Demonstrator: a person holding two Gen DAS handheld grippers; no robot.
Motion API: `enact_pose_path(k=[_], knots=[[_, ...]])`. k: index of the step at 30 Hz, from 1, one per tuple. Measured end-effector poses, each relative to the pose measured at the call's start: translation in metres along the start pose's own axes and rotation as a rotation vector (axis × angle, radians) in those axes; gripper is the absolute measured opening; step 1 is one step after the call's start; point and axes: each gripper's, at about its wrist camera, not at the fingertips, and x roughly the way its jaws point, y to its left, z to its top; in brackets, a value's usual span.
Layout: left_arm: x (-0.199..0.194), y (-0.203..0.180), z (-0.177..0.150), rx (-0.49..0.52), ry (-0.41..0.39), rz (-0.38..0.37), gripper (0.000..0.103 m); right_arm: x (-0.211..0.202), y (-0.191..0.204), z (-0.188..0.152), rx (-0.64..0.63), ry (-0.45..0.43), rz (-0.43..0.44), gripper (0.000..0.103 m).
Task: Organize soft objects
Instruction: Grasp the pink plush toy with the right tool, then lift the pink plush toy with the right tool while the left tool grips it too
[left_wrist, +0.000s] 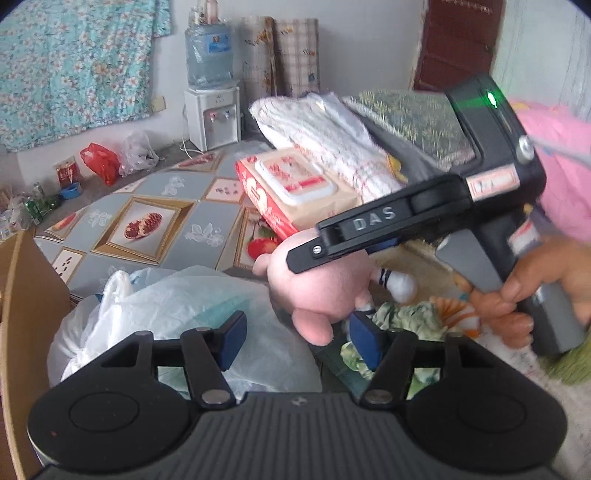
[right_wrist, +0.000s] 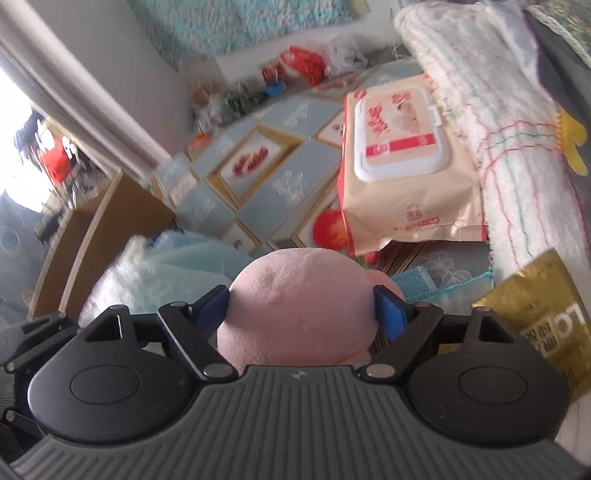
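Note:
My right gripper (right_wrist: 301, 312) is shut on a pink plush toy (right_wrist: 299, 310), which fills the space between its blue pads. In the left wrist view the same pink plush toy (left_wrist: 321, 288) hangs from the right gripper (left_wrist: 314, 254), held in the air above a white plastic bag (left_wrist: 177, 317). My left gripper (left_wrist: 299, 338) is open and empty, just below and in front of the toy. A white-and-navy plush limb (left_wrist: 397, 282) sticks out behind the toy.
A wet-wipes pack (left_wrist: 295, 188) and a folded white towel (left_wrist: 325, 136) lie on the patterned table (left_wrist: 155, 221). A brown cardboard box wall (left_wrist: 22, 332) stands at the left. Green patterned cloth (left_wrist: 406, 317) lies below the toy. A gold packet (right_wrist: 543, 317) lies at the right.

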Motion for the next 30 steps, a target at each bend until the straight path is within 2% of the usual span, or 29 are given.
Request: enact_pose_path(k=[5, 10, 12, 16, 21, 25, 30], knots=[[-0.034, 0.005, -0.002, -0.119, -0.09, -0.01, 0.07, -0.027, -0.018, -0.004, 0.084, -0.104, 0.097, 0.083], [-0.052, 0.0, -0.017, -0.229, -0.152, -0.033, 0.074, -0.047, -0.043, -0.01, 0.221, -0.163, 0.263, 0.083], [-0.054, -0.007, -0.023, -0.251, -0.174, -0.055, 0.074, -0.053, -0.051, -0.013, 0.28, -0.168, 0.344, 0.083], [-0.051, -0.019, -0.033, -0.269, -0.226, -0.099, 0.077, -0.067, -0.049, -0.021, 0.295, -0.199, 0.386, 0.083], [-0.042, -0.03, -0.043, -0.261, -0.286, -0.127, 0.078, -0.078, -0.051, -0.029, 0.361, -0.193, 0.534, 0.084], [-0.036, -0.022, -0.047, -0.316, -0.309, -0.182, 0.078, -0.085, -0.049, -0.037, 0.375, -0.198, 0.554, 0.084], [-0.029, -0.019, -0.049, -0.348, -0.317, -0.224, 0.081, -0.082, -0.042, -0.06, 0.39, -0.18, 0.515, 0.085]])
